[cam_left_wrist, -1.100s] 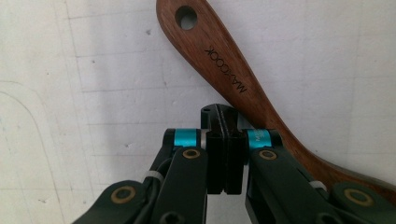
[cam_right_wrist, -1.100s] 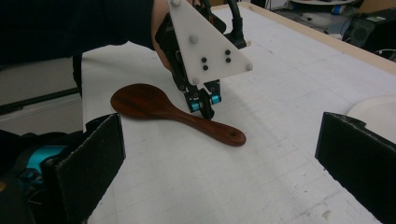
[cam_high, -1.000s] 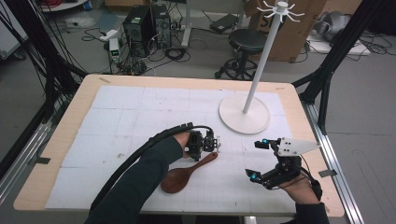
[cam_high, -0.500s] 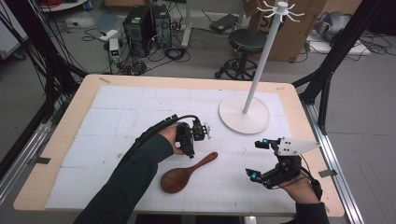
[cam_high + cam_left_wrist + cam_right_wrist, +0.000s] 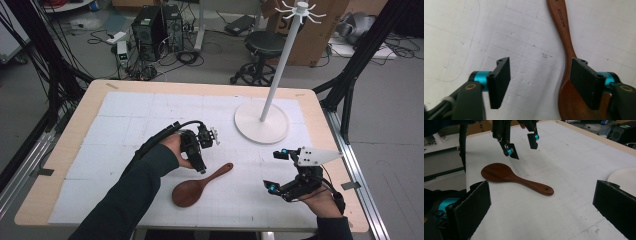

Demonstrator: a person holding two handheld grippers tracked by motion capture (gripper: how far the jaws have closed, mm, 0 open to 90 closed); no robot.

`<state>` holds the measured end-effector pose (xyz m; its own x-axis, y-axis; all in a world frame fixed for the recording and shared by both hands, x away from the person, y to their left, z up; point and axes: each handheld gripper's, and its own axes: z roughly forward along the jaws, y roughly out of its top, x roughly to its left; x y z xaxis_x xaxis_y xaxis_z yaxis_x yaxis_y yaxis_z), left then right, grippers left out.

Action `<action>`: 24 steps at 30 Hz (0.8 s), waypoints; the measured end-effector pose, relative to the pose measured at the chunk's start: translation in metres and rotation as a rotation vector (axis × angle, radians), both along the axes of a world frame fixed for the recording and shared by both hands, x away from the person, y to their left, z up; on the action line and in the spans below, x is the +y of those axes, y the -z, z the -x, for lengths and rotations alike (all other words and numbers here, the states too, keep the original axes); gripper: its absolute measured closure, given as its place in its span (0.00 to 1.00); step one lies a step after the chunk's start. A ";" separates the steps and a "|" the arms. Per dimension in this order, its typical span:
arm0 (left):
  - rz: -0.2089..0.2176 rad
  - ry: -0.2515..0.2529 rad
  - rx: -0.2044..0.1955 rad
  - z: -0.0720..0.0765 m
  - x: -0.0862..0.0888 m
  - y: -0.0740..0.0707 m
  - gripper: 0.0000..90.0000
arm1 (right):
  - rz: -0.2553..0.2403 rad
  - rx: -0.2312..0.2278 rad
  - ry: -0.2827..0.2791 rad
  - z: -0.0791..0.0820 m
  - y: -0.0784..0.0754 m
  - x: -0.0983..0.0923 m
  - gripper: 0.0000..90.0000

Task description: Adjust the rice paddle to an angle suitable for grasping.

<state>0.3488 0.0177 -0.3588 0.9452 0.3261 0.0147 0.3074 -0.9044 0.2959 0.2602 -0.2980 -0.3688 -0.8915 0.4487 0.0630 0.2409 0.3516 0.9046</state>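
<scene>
Wooden spoon (image 5: 200,184): it lies flat on the white mat (image 5: 150,115) near the front edge of the table (image 5: 65,150), free of both grippers. The bowl points to the person, the handle goes up and to the right. Letters are printed on the handle, perhaps "MAJCOOK", but they are too small to be sure.
Left gripper (image 5: 201,168): it hangs just above the spoon, a little to the left of the handle. Its jaws have just been opening; now they stand apart and grasp nothing. In the left gripper view one pad (image 5: 585,81) is over the edge of the bowl.
Right gripper (image 5: 274,171): it is to the right of the spoon, well apart from it. The jaws are wide and released, with only the mat between them.
White stand (image 5: 261,122): a round base with a thin pole, at the far right of the mat.
</scene>
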 end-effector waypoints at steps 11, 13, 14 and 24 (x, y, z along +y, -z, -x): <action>-0.005 -0.011 -0.007 0.017 -0.005 -0.001 0.02 | -0.005 0.008 -0.001 0.000 0.000 -0.001 0.01; -0.005 -0.015 -0.016 0.019 -0.005 -0.002 0.02 | -0.002 0.011 -0.001 -0.001 -0.001 0.000 0.01; -0.008 -0.016 -0.019 0.019 -0.006 -0.002 0.02 | -0.002 0.012 -0.002 -0.001 -0.001 0.000 0.01; -0.017 -0.046 -0.019 0.022 -0.006 -0.003 0.02 | 0.010 0.024 0.004 -0.002 -0.002 0.000 0.00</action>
